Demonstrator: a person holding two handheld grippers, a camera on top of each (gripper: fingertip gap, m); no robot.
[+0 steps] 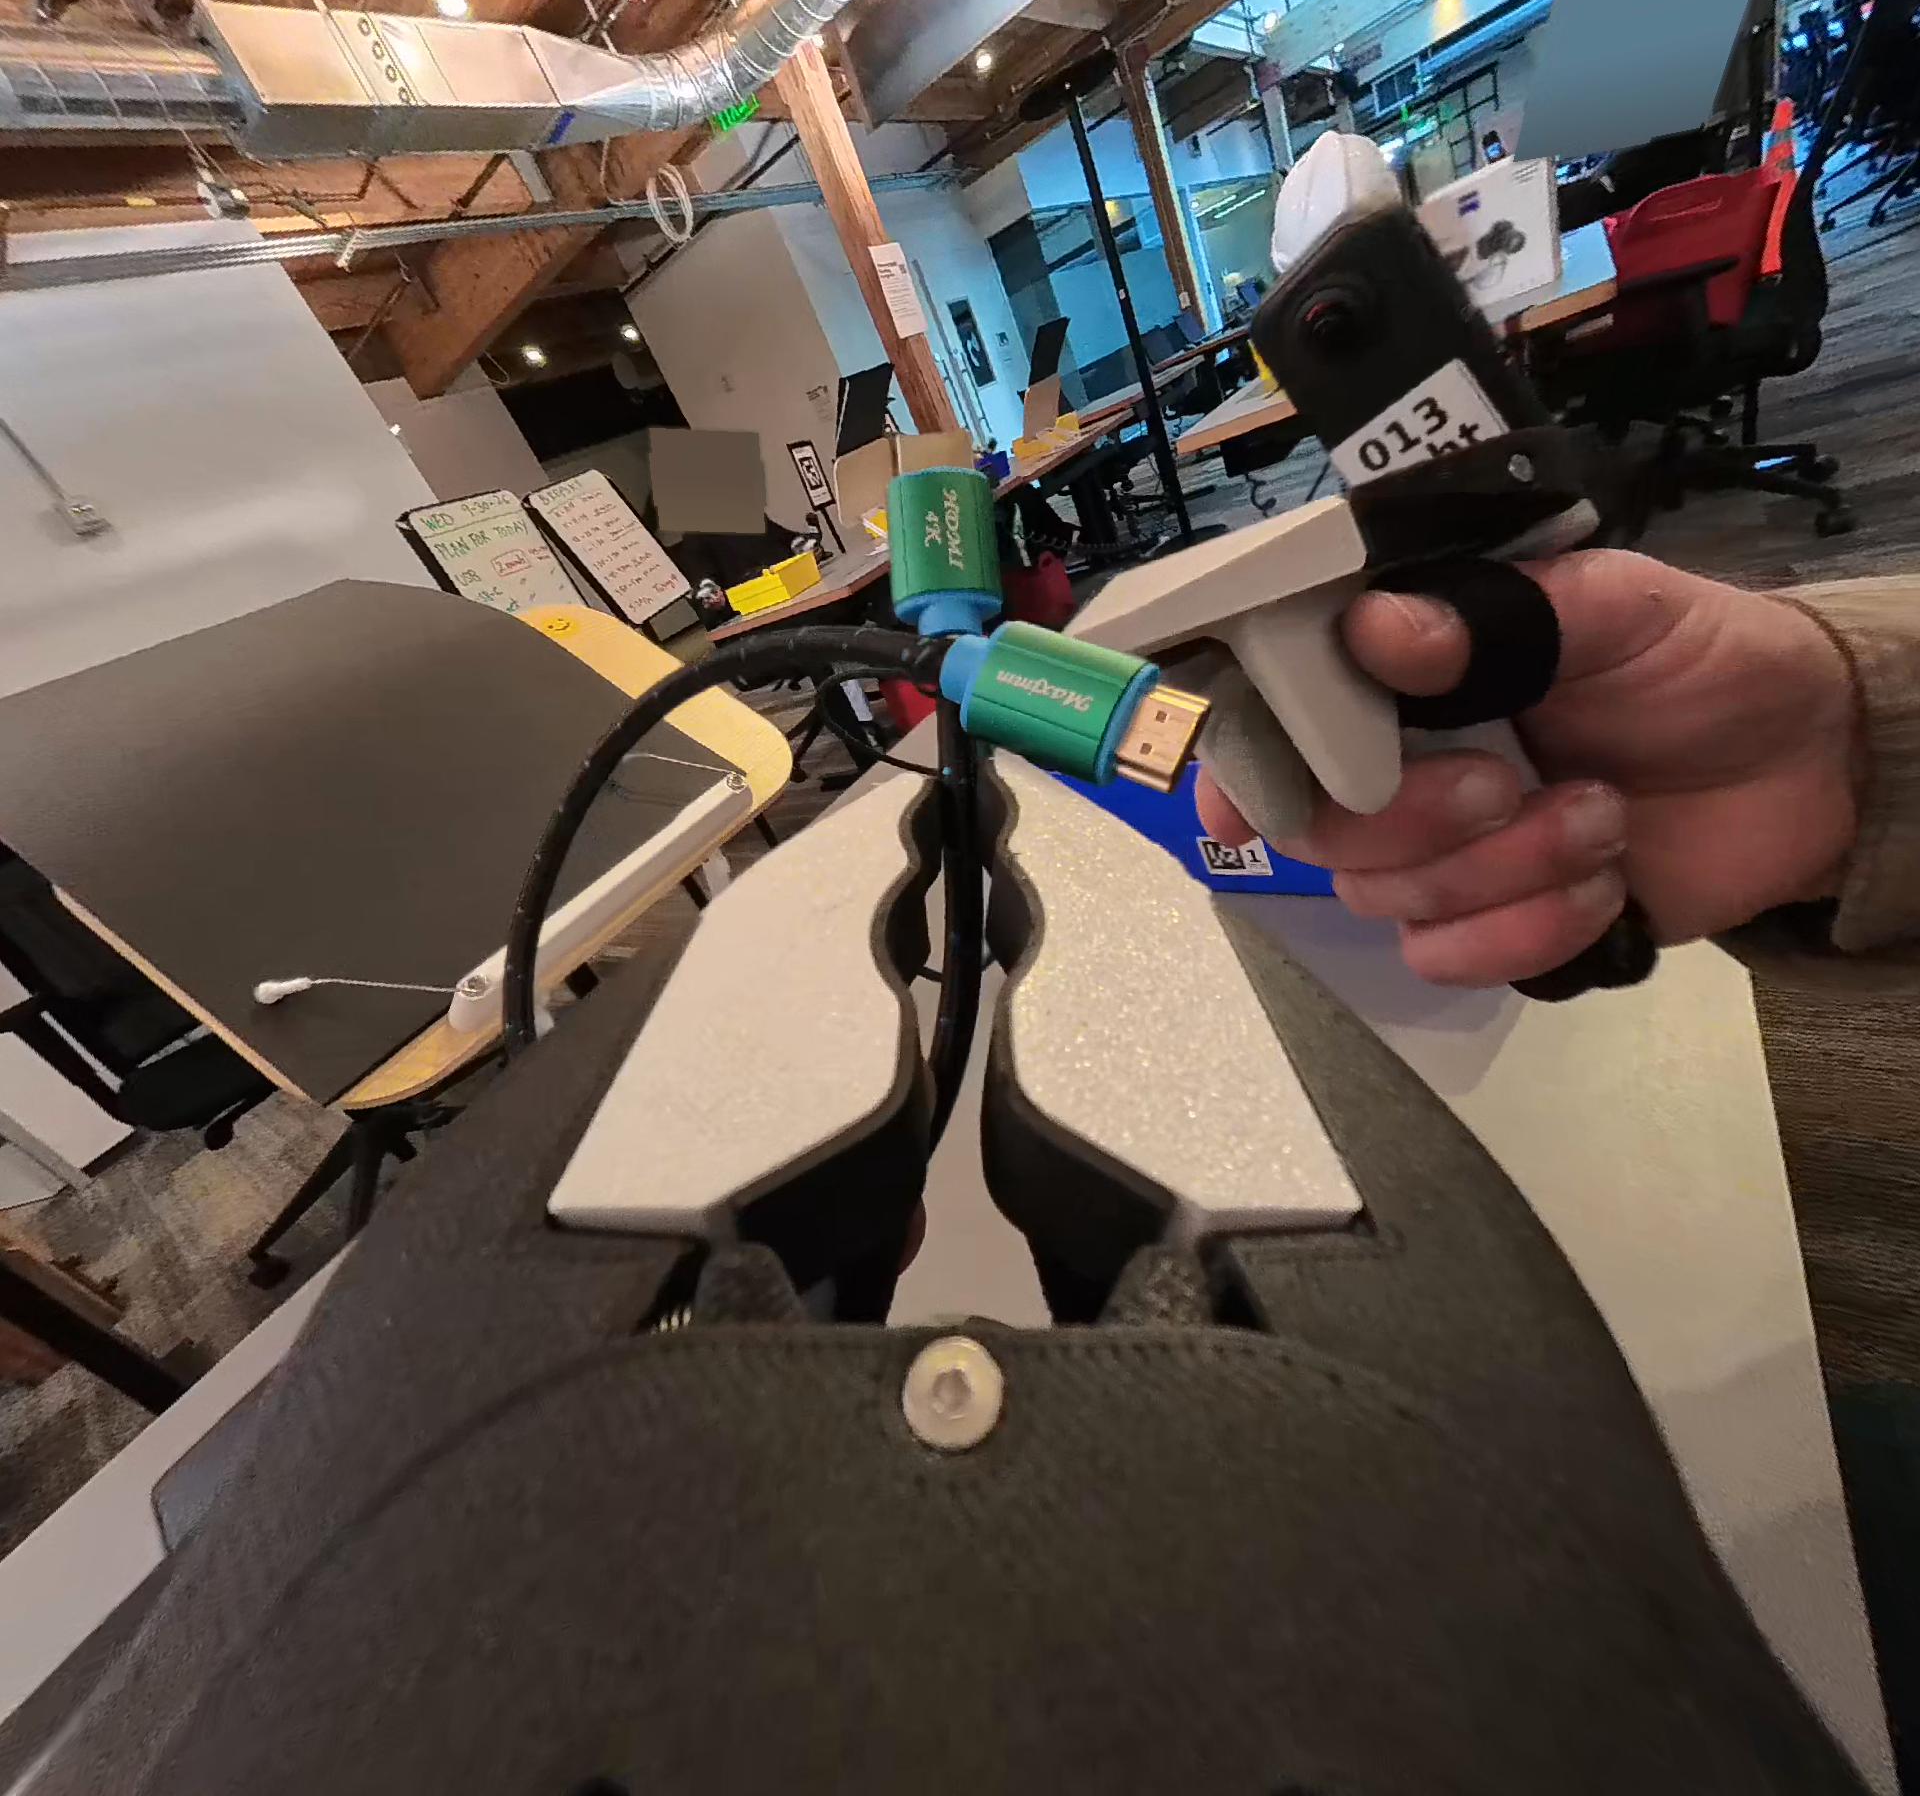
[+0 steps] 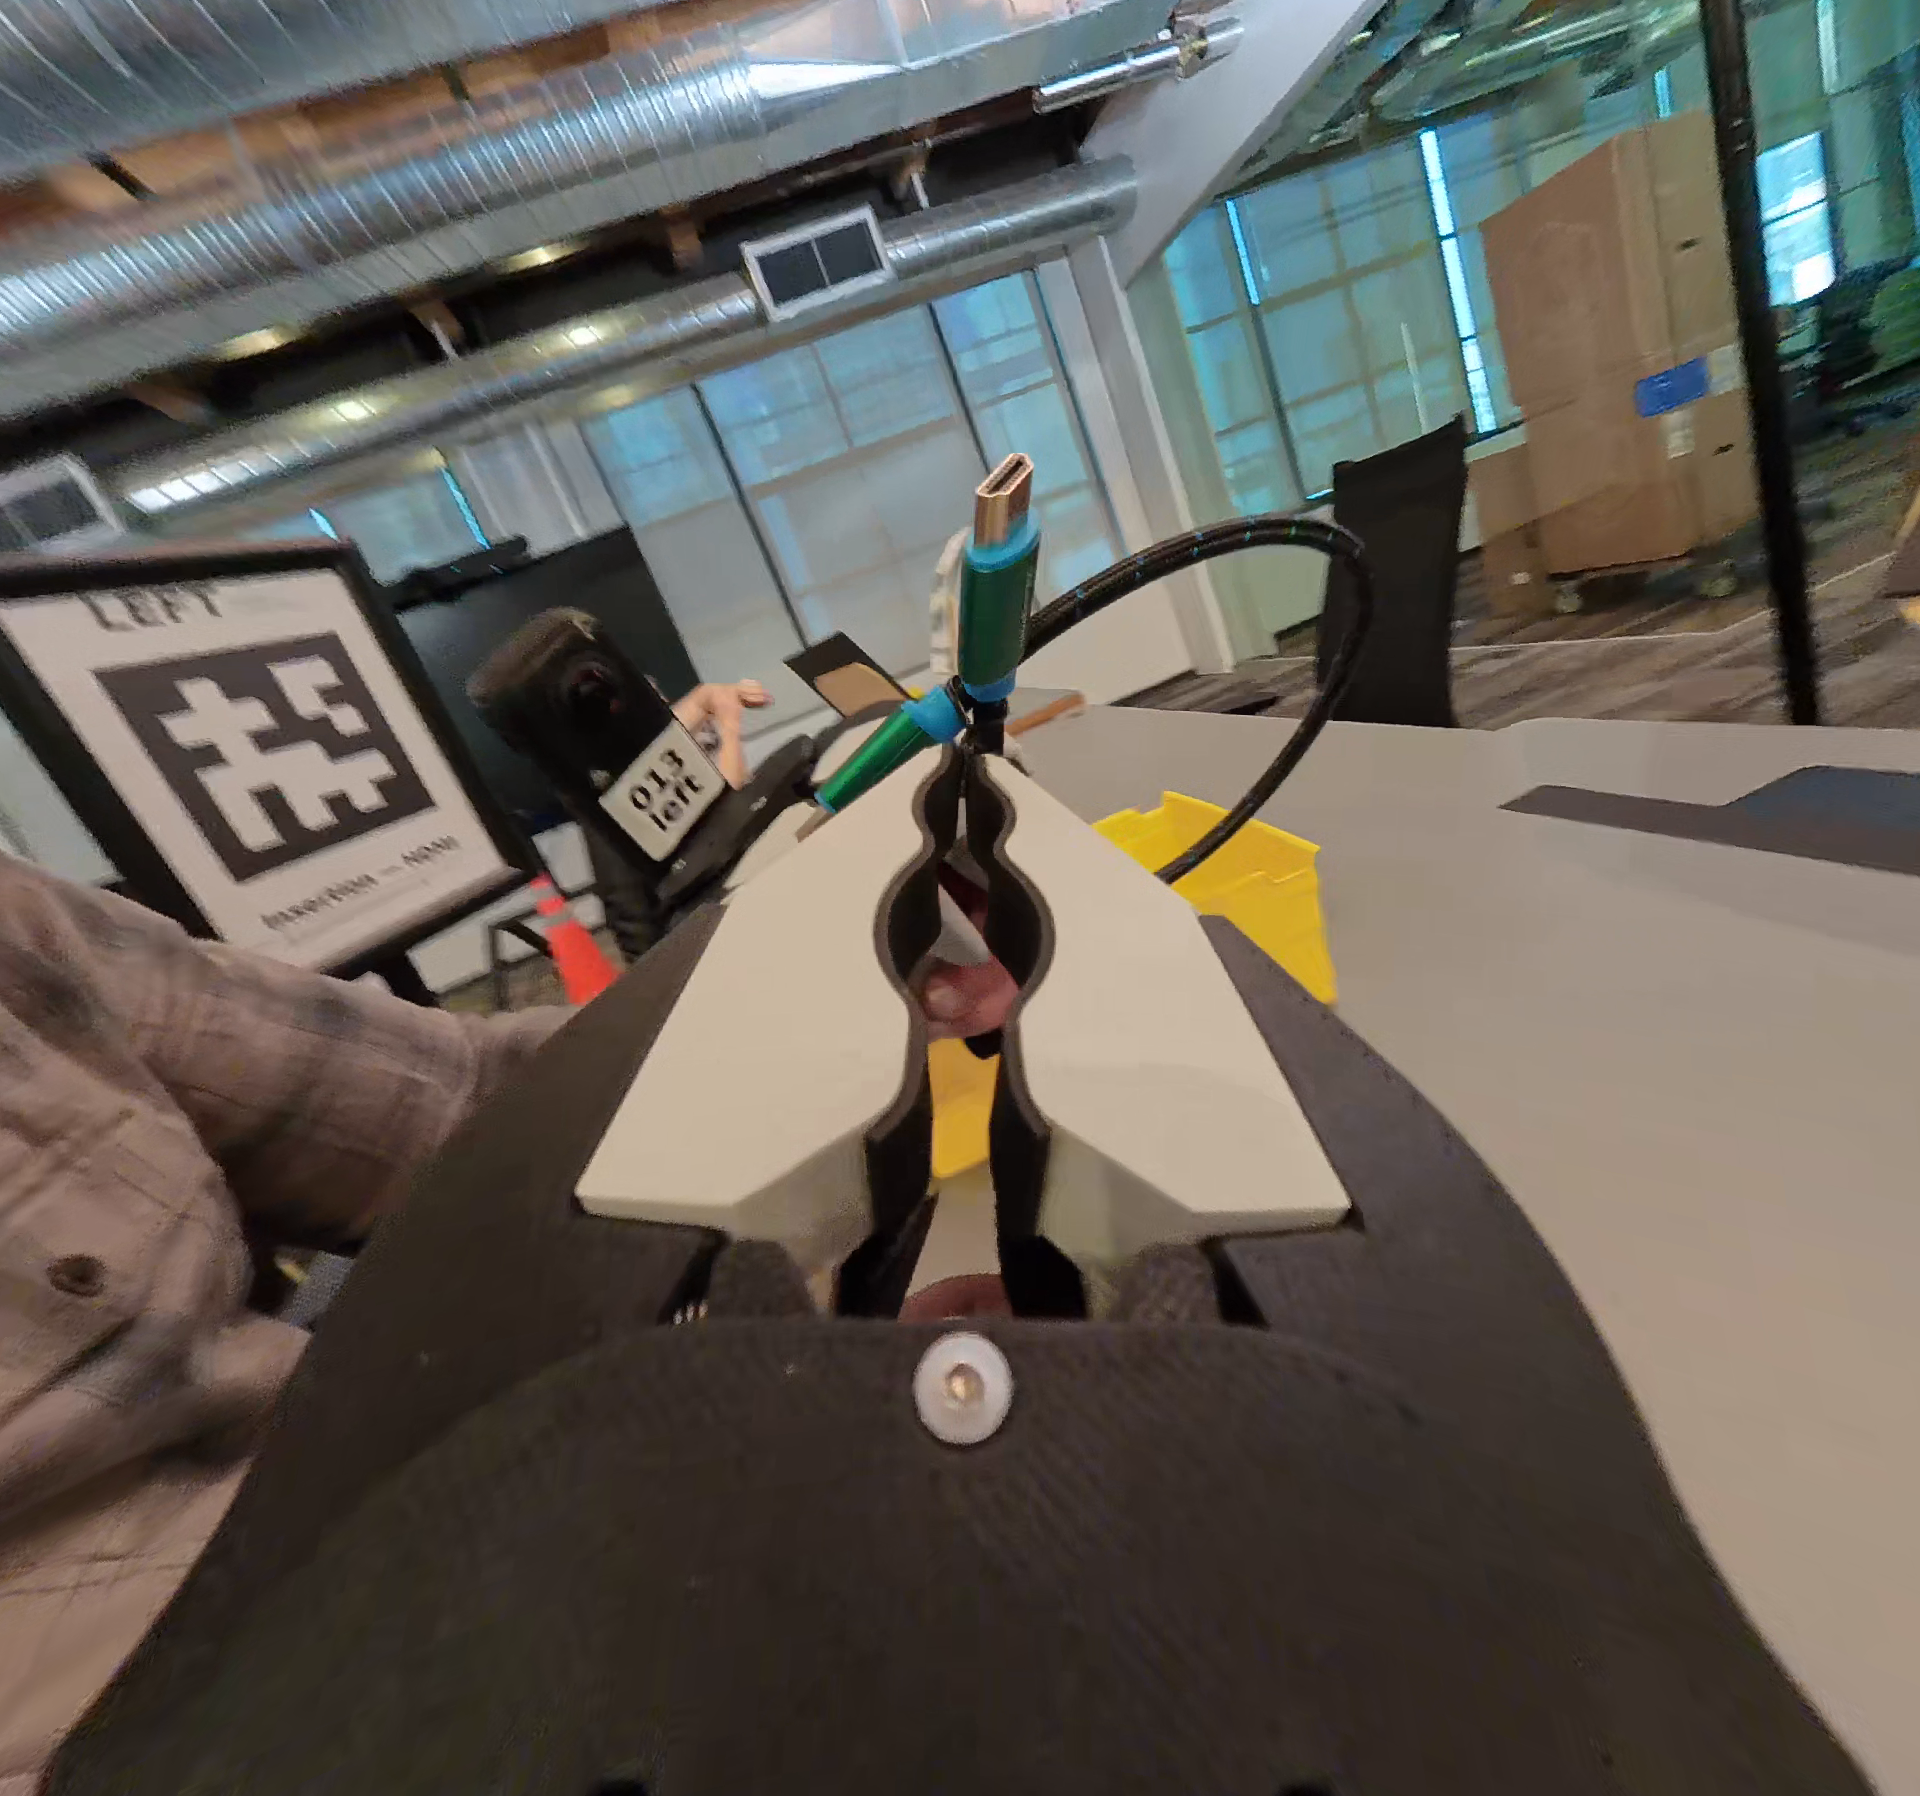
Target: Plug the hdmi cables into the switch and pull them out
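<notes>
Both grippers are raised off the grey table, with open air around them. Ahead of the left gripper, the right gripper crowds the gold HDMI plug. The cable loop arcs over a yellow bin

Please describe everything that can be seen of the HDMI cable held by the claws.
The HDMI cable is short, black and braided with blue flecks, bent into a loop in the air. Each end has a green metallic plug shell with a blue collar and a gold connector tip. The two plugs cross near the tips of the left claw, which is shut on the cable just below them. The right claw appears to pinch the same crossing.
</notes>
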